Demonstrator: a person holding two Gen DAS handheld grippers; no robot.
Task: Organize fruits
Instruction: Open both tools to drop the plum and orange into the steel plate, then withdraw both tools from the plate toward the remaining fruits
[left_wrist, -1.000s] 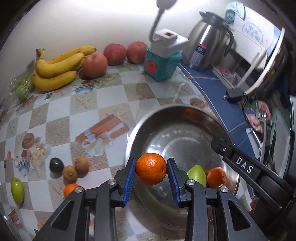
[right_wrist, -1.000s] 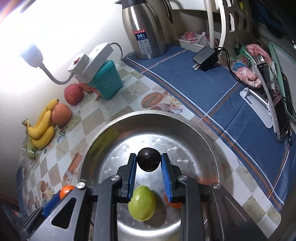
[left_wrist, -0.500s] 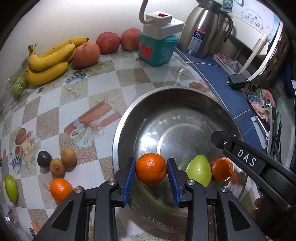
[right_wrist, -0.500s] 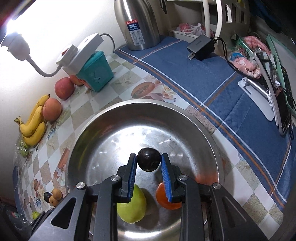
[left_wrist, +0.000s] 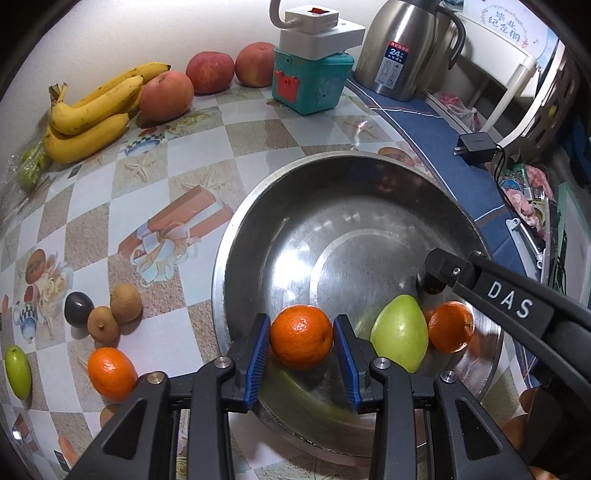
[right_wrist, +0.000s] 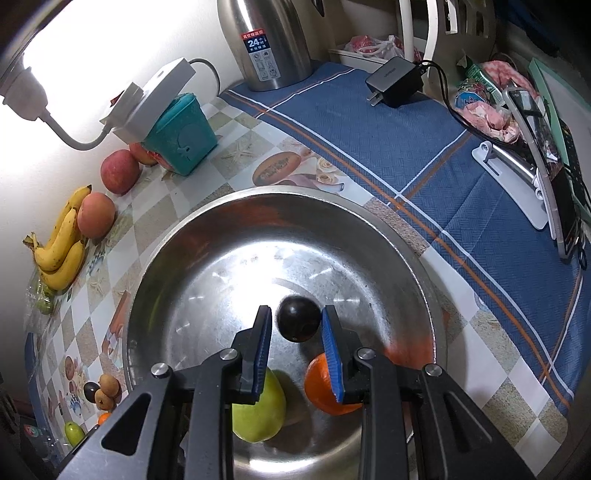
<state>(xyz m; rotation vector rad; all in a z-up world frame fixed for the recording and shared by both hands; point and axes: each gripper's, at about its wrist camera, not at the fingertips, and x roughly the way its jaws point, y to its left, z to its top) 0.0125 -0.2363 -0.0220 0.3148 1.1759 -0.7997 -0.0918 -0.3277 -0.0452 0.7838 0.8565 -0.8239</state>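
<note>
Here we hold an orange (left_wrist: 301, 336) in the left gripper (left_wrist: 301, 349), its blue pads pressed on both sides, just inside the near rim of the steel bowl (left_wrist: 236, 236). Our right gripper (right_wrist: 295, 339) sits over the bowl's middle around a dark plum (right_wrist: 298, 319); we see a slight gap at the pads, so we cannot tell whether the plum is gripped or let go. A green pear (left_wrist: 400, 338) and a second orange (left_wrist: 450, 326) lie in the bowl, touching. More fruit lies on the tablecloth (left_wrist: 110, 206) beside the bowl.
</note>
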